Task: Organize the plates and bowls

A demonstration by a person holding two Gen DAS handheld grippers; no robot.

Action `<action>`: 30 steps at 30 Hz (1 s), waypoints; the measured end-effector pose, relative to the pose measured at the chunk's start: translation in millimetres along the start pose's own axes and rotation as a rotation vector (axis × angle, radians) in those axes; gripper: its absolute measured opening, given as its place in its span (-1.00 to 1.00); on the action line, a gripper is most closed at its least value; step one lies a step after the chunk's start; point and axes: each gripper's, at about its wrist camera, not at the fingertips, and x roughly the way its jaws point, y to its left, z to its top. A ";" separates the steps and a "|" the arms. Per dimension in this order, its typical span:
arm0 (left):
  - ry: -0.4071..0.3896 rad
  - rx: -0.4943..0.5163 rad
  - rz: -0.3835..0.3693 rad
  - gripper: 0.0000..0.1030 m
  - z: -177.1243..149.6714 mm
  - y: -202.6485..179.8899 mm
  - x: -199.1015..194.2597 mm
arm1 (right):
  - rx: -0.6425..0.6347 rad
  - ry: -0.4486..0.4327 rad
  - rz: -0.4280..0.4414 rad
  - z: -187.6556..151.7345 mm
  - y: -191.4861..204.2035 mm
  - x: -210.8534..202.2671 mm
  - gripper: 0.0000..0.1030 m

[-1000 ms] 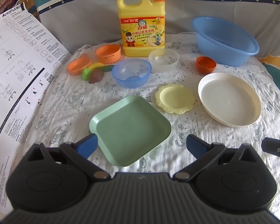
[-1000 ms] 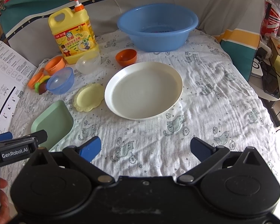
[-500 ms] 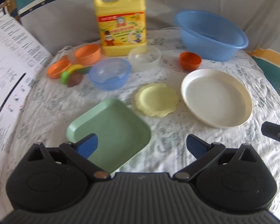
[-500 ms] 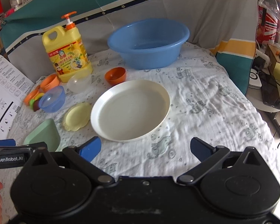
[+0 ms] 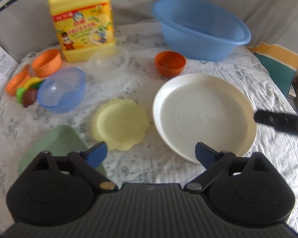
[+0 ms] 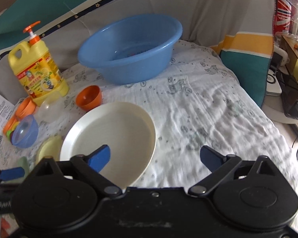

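Both our grippers slid right since last frame; left gripper (image 5: 151, 153) and right gripper (image 6: 155, 157) spread wide, holding nothing. White plate (image 6: 111, 136) sits mid-cloth w/ yellow plate (image 5: 120, 123) just beside it.

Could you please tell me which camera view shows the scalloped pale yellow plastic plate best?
The left wrist view shows the scalloped pale yellow plastic plate best: almost its whole wavy rim and shallow centre are visible, lying flat on the cloth. In the right wrist view only a sliver shows, squeezed beside the large white round plate and cut off by the gripper body.
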 end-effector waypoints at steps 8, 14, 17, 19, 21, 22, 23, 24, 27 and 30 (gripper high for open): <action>0.083 -0.034 -0.050 0.15 -0.4 -5.0 33.5 | -0.054 0.018 0.072 22.3 0.6 61.0 0.03; 0.085 -0.029 -0.103 -0.24 -1.3 -12.5 40.2 | -0.105 0.022 0.097 28.7 9.3 89.5 -0.32; 0.077 -0.030 -0.120 -0.27 -0.9 -14.5 41.6 | -0.108 0.020 0.114 35.2 9.3 96.3 -0.32; 0.075 -0.037 -0.123 -0.26 0.6 -14.1 43.1 | -0.118 0.015 0.116 37.5 10.1 101.2 -0.32; 0.070 -0.039 -0.124 -0.25 2.3 -14.1 44.8 | -0.140 0.004 0.109 36.7 12.8 102.9 -0.32; 0.067 -0.039 -0.123 -0.25 3.3 -14.8 45.5 | -0.155 -0.002 0.101 35.1 14.8 102.7 -0.32; 0.065 -0.038 -0.121 -0.25 4.0 -15.4 46.0 | -0.169 -0.006 0.092 34.0 17.6 102.3 -0.32; 0.062 -0.036 -0.120 -0.26 4.3 -16.1 45.9 | -0.180 -0.006 0.083 33.6 20.3 102.2 -0.32; 0.062 -0.028 -0.108 -0.27 3.6 -16.1 43.3 | -0.160 0.016 0.078 34.2 24.4 97.3 -0.32; 0.065 -0.013 -0.100 -0.28 1.7 -12.4 38.2 | -0.109 0.034 0.101 29.6 20.9 89.5 -0.32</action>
